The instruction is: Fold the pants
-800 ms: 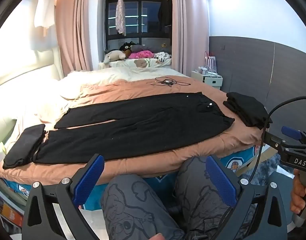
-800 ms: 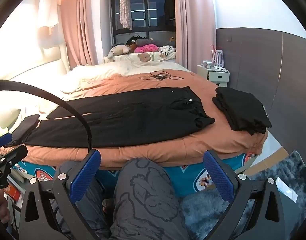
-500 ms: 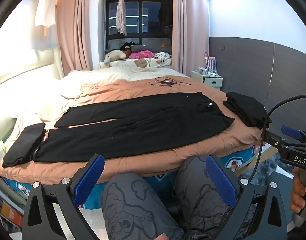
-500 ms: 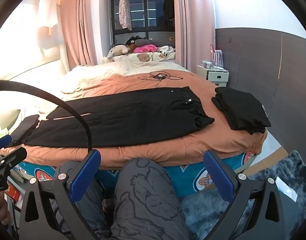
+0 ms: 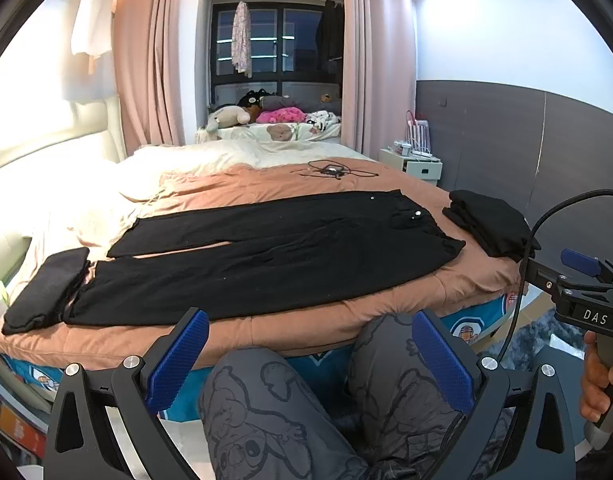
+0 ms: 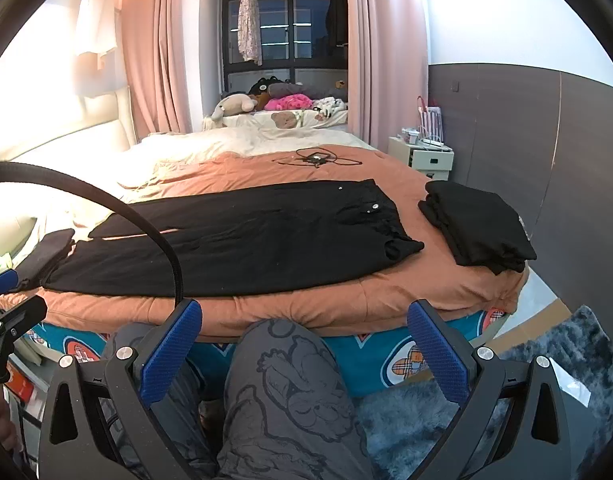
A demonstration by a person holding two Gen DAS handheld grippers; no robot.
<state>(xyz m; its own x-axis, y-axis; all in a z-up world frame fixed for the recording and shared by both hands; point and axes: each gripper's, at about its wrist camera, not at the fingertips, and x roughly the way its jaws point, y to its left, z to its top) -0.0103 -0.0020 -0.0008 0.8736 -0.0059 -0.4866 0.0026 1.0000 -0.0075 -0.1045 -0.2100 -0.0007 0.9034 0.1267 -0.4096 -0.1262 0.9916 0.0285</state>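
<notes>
Black pants [image 5: 266,252] lie flat and spread out across the orange bedspread [image 5: 306,320], waistband to the right, legs to the left; they also show in the right wrist view [image 6: 242,240]. My left gripper [image 5: 310,356] is open and empty, held low in front of the bed over the person's knees. My right gripper [image 6: 304,354] is open and empty at the same height, to the right; its body shows in the left wrist view [image 5: 586,300].
A folded black stack [image 6: 478,226] sits at the bed's right end. Another folded dark garment [image 5: 46,288] lies at the left end. A cable bundle [image 5: 330,169] lies farther back. A white nightstand [image 6: 422,156] stands by the wall. A grey rug [image 6: 546,360] is on the floor.
</notes>
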